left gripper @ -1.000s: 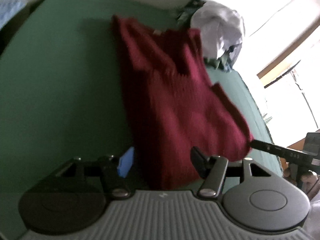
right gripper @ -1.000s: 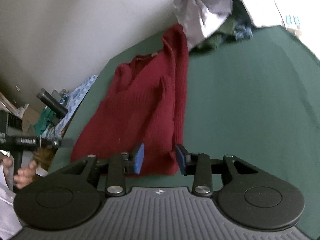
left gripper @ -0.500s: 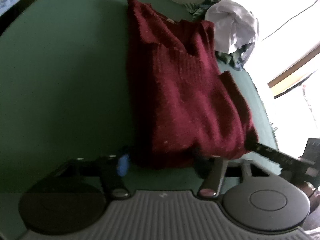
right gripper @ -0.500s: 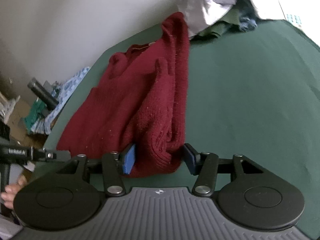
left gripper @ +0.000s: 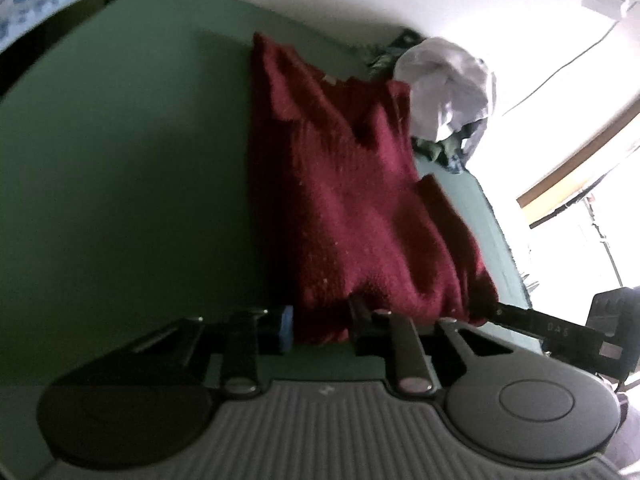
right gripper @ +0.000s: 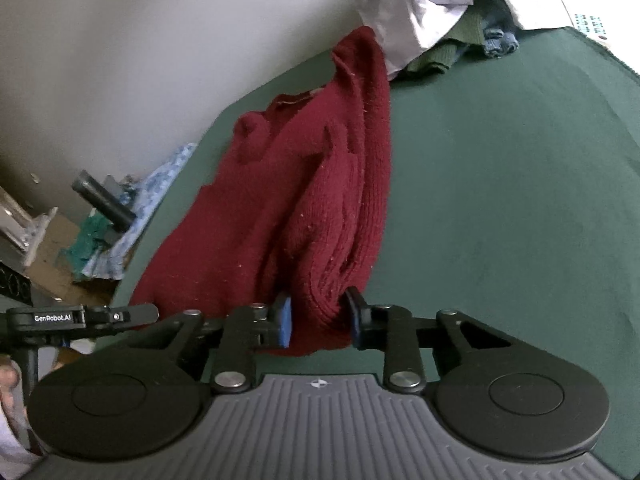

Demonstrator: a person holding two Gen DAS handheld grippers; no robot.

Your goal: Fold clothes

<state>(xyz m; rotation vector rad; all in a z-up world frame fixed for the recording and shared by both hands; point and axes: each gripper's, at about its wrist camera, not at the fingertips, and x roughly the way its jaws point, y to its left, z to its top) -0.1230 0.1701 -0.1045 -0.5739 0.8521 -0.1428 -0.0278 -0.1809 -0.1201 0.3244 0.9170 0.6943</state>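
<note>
**Both grippers clamped on hem of dark red sweater**

The dark red sweater (right gripper: 304, 200) lies lengthwise on the green cloth surface (right gripper: 500, 200), collar end away from the cameras, hem end nearest them. It is bunched into long folds rather than flat; in the right wrist view a thick ridge of knit runs down its right side, w/ one sleeve trailing up toward the far wall. A pale label shows at the neckline.

Right gripper (right gripper: 318, 320): fingers pinched onto a thick wad of the hem, blue pad on the left finger pressed against the knit, black finger touching it on the other side. Fabric fills the gap btwn them and hangs a bit below.

Left gripper (left gripper: 320, 326): also closed onto the hem, at the sweater's near-left corner. Blue pad sits just beside the fabric edge, the other finger is against the knit; view is blurred and dim, so exact contact on the pad side is hard to read.

In the left wrist view the other tool's black finger reaches the hem from the right, touching the sweater's right corner. In the right wrist view, the other tool's finger comes in from the left, marked "GenRobot.AI".

Beyond the collar, a crumpled white garment (right gripper: 412, 12) sits on top of a green garment (right gripper: 444, 56), touching the sweater's far sleeve. A blue-patterned cloth (right gripper: 160, 184) lies off the surface's left edge.
</note>
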